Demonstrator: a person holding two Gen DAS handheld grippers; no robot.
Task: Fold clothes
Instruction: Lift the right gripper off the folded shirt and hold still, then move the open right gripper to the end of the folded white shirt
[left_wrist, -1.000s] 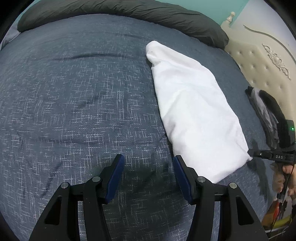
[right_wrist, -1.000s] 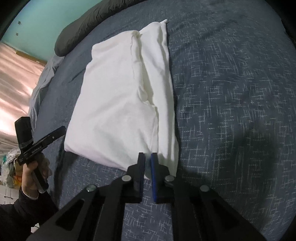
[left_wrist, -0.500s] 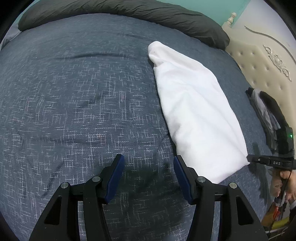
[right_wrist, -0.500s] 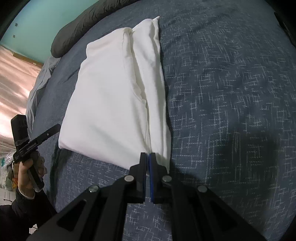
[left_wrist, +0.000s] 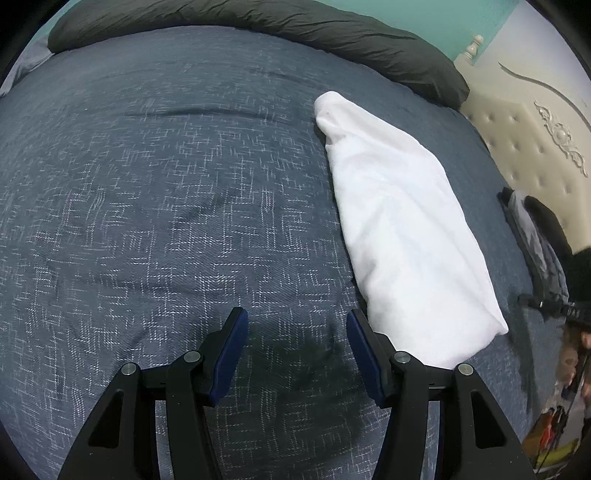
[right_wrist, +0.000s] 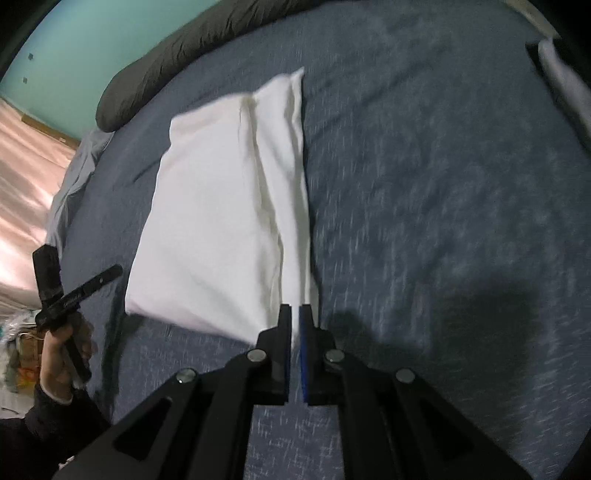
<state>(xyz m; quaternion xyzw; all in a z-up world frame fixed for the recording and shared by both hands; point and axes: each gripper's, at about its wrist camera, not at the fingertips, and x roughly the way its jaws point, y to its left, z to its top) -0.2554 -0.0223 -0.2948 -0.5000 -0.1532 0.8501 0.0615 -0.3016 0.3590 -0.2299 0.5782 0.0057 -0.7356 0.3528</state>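
White cloth pinched at its near corner, one narrow fold lying on the bed.

Our right gripper (right_wrist: 294, 325) has its jaws closed on the near right corner of the folded white garment (right_wrist: 218, 221); our left gripper (left_wrist: 295, 343) hangs with jaws wide apart and empty over the blue bedspread (left_wrist: 147, 203), just left of the garment's near end. We judge a further fold in hand: carrying that corner toward the far end needs the left side gripped too. We count one garment, two grippers, one dark pillow (left_wrist: 332, 33).
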